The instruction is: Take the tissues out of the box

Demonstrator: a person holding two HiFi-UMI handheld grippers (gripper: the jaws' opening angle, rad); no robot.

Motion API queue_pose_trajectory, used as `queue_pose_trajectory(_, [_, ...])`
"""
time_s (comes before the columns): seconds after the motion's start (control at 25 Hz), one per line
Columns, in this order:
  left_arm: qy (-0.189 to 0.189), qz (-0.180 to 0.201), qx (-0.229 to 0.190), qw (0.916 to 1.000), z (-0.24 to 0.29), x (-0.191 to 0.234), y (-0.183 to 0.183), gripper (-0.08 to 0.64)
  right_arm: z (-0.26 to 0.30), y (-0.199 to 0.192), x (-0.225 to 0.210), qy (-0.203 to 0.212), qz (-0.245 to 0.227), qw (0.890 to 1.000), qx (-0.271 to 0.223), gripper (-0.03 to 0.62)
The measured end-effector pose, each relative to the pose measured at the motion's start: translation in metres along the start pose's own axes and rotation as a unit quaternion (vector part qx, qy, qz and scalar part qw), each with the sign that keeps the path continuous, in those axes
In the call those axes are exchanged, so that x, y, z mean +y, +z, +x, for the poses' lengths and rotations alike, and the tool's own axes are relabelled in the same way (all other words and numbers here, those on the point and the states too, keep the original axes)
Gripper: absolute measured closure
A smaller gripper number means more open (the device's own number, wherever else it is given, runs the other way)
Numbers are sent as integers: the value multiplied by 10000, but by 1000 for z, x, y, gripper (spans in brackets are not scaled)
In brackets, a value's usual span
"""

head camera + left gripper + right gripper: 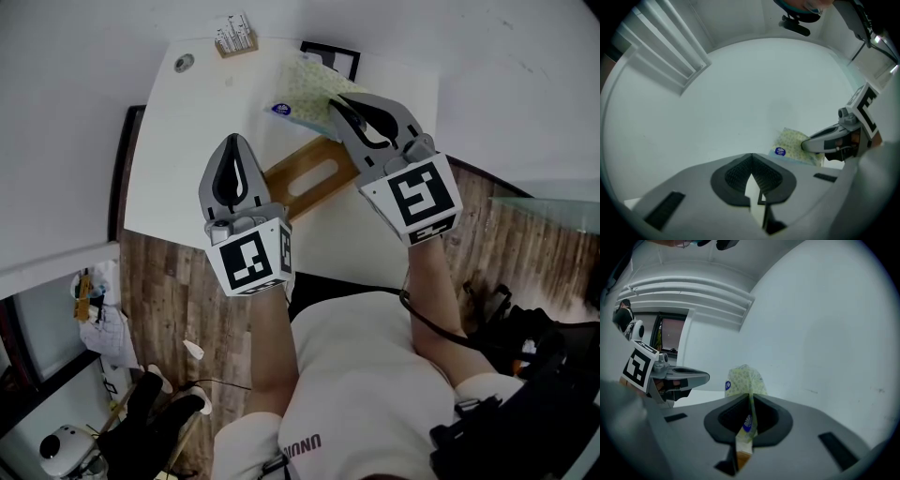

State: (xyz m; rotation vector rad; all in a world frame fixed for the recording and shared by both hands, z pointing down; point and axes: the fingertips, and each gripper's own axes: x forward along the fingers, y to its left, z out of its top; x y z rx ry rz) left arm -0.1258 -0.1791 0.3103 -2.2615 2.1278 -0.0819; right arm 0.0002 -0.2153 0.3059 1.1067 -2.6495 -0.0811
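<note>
A soft pack of tissues (305,89), pale yellow-green with a blue round sticker, is lifted above the far side of the white table (187,150). My right gripper (344,105) is shut on its near edge; in the right gripper view the pack (744,378) stands up between the closed jaws of that gripper (750,420). The wooden tissue box (309,173) with an oval slot lies on the table just below, between the two grippers. My left gripper (233,142) hovers left of the box, shut and empty (751,180), and its view shows the pack (793,141).
A small wooden holder with cards (234,37) and a round grommet (184,63) sit at the table's far left. A black-framed object (335,58) lies behind the pack. The table's near edge borders wood flooring (178,281).
</note>
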Motion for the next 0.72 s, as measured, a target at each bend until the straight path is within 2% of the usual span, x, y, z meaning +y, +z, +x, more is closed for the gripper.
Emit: queue_pose_trajectory(0.72, [-72, -22, -29, 10000, 2, -3, 1, 548, -1, 0, -5, -115, -10, 9999, -18, 560])
